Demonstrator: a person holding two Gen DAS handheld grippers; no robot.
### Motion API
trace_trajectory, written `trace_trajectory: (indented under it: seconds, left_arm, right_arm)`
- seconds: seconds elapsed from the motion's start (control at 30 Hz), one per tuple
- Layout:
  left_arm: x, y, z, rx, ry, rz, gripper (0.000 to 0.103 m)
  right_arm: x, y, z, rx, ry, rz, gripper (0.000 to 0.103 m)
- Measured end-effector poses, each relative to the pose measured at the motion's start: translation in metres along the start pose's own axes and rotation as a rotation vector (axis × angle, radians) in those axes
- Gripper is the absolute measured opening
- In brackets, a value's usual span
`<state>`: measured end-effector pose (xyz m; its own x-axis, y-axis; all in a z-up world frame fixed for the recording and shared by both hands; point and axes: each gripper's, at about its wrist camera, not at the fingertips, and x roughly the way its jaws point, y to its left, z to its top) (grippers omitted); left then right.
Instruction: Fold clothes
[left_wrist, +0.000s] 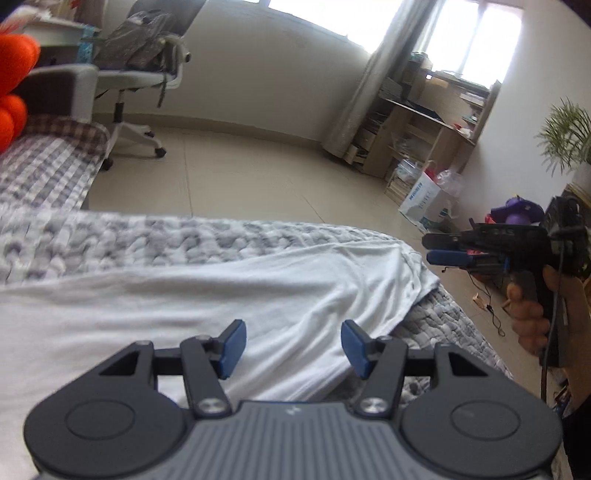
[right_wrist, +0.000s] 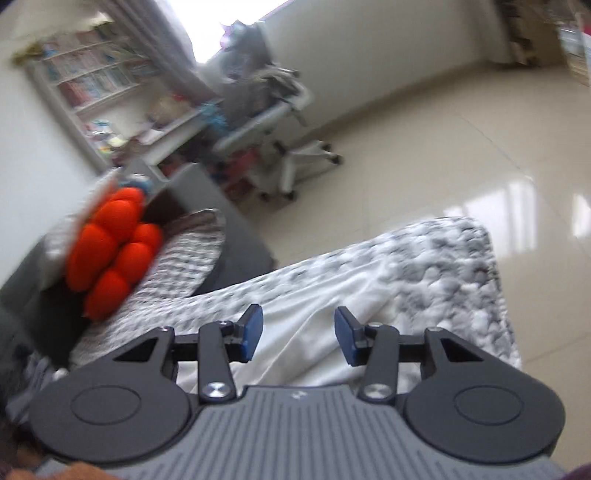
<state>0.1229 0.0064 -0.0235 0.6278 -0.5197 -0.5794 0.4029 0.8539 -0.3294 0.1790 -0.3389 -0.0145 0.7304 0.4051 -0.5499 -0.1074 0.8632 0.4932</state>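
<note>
1. White garment (left_wrist: 229, 291) lies spread on the grey-white knitted blanket (left_wrist: 147, 236); one end bunches in folds at the blanket's right edge. In the right wrist view the same cloth (right_wrist: 306, 321) shows as a creased strip running under the tool.
2. Left gripper (left_wrist: 291, 347): blue pads apart, nothing between them, hanging above the cloth. Contact with the fabric can't be told.
3. Right gripper (right_wrist: 299, 332): pads apart, nothing clamped, white cloth visible through the gap.
4. Only the left wrist view shows the right gripper from outside (left_wrist: 465, 247): side-on, past the garment's bunched end, over the floor, with the person's hand (left_wrist: 528, 314) on its grip.
5. Only the right wrist view, heavily blurred, shows the white bookshelf (right_wrist: 92, 81) against the wall.
6. Both views: orange plush (right_wrist: 114, 251) on the checked pillow (left_wrist: 44, 162) at the far left, white swivel chair (left_wrist: 136, 77) on the tile floor.
7. Left view only: wooden shelving (left_wrist: 424, 122) by the curtain, potted plant (left_wrist: 565, 136) far right.
</note>
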Motion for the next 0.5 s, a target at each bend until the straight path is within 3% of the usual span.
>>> trace_trajectory:
  seconds: [0.1,0.13,0.23,0.37,0.5]
  left_arm:
    - [-0.003,0.004,-0.010,-0.028,0.000,-0.003,0.058]
    - [-0.005,0.003,-0.012,-0.021,-0.003,-0.001,0.058]
    - [-0.011,-0.001,-0.018,0.014,-0.007,0.005,0.060]
    - [-0.013,-0.002,-0.022,0.038,-0.022,0.008,0.061]
    - [-0.014,-0.003,-0.023,0.051,-0.024,0.013,0.062]
  right_arm:
    - [0.018,0.022,-0.005,-0.104,0.052,-0.125,0.047]
    - [0.022,0.028,-0.010,-0.143,0.055,-0.181,0.032]
    - [0.010,0.030,-0.029,-0.188,-0.001,-0.267,0.008]
    - [-0.023,0.003,-0.049,-0.068,-0.079,-0.276,0.006]
    - [-0.038,-0.019,-0.046,0.016,-0.107,-0.212,0.011]
